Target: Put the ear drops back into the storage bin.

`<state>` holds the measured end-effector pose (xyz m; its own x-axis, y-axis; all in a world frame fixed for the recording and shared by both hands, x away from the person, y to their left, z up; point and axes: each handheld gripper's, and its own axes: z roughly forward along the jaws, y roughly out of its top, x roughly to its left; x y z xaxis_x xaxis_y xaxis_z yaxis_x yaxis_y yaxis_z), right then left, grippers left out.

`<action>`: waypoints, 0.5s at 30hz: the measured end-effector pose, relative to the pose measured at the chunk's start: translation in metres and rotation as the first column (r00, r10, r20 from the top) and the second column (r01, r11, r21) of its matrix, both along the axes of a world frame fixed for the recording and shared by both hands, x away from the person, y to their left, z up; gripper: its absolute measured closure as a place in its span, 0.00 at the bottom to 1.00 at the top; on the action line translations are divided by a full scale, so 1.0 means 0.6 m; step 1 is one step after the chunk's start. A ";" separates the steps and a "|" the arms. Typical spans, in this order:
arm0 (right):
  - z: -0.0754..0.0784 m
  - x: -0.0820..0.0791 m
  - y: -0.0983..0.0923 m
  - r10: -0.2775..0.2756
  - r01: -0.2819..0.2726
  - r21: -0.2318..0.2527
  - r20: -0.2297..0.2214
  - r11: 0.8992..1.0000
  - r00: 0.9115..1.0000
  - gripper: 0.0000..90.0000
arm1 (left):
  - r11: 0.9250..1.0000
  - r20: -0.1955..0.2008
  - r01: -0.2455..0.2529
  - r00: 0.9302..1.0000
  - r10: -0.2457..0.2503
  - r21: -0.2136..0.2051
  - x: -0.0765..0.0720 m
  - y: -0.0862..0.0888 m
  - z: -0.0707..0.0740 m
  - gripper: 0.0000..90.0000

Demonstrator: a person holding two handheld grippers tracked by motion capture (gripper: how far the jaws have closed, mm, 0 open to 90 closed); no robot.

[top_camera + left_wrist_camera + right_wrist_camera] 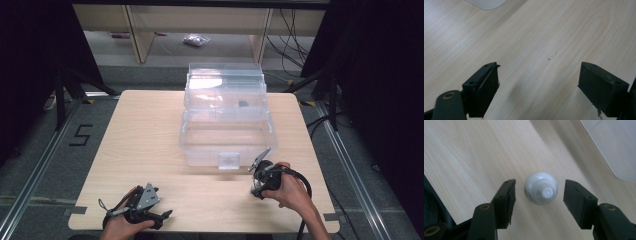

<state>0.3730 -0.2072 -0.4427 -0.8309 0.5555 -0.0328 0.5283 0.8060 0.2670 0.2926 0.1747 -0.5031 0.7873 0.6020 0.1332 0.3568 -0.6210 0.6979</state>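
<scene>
- At the near right of the pale wooden table, the right gripper points down at the tabletop, held in the person's right hand, just near of the box's front wall.
- Between its two black jaws stands a small white round-shouldered bottle with a narrow nozzle, seen from above in the right gripper view, upright on the wood.
- Jaws of the right gripper: partly apart, one on each side of the bottle; a thin strip of table shows between each pad and the bottle, so the pads do not press on it.
- Right gripper's cable loops off toward the near right, past the hand.
- Clear plastic storage box with a front latch: sits centre-far on the table, its lid tipped up at the far side. A small dark item lies inside toward the far right; too small to identify.
- A rounded corner of the clear box shows at the top right of the right gripper view, near the bottle but apart from it.
- Left gripper: near left of the table, lying low in the person's left hand, well apart from box and bottle.
- Jaws of the left gripper: wide apart, bare wood between them.
</scene>
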 end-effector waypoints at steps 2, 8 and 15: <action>-0.001 0.003 0.002 0.005 -0.005 -0.015 0.000 1.000 1.000 0.50 | 1.000 0.003 -0.007 1.000 0.007 -0.005 0.000 -0.001 -0.001 0.18; -0.004 0.007 0.014 -0.003 0.002 -0.035 -0.025 0.999 1.000 0.54 | 1.000 -0.003 -0.012 1.000 0.012 -0.010 -0.001 -0.002 -0.002 0.18; -0.007 0.013 0.018 0.033 -0.034 -0.055 -0.025 0.998 0.999 0.56 | 1.000 -0.002 -0.013 1.000 0.013 -0.010 0.000 -0.002 -0.002 0.18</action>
<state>0.3808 -0.1966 -0.4467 -0.8498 0.5254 -0.0422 0.5068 0.8364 0.2090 0.2924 0.1738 -0.5044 0.7795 0.6136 0.1260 0.3660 -0.6094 0.7034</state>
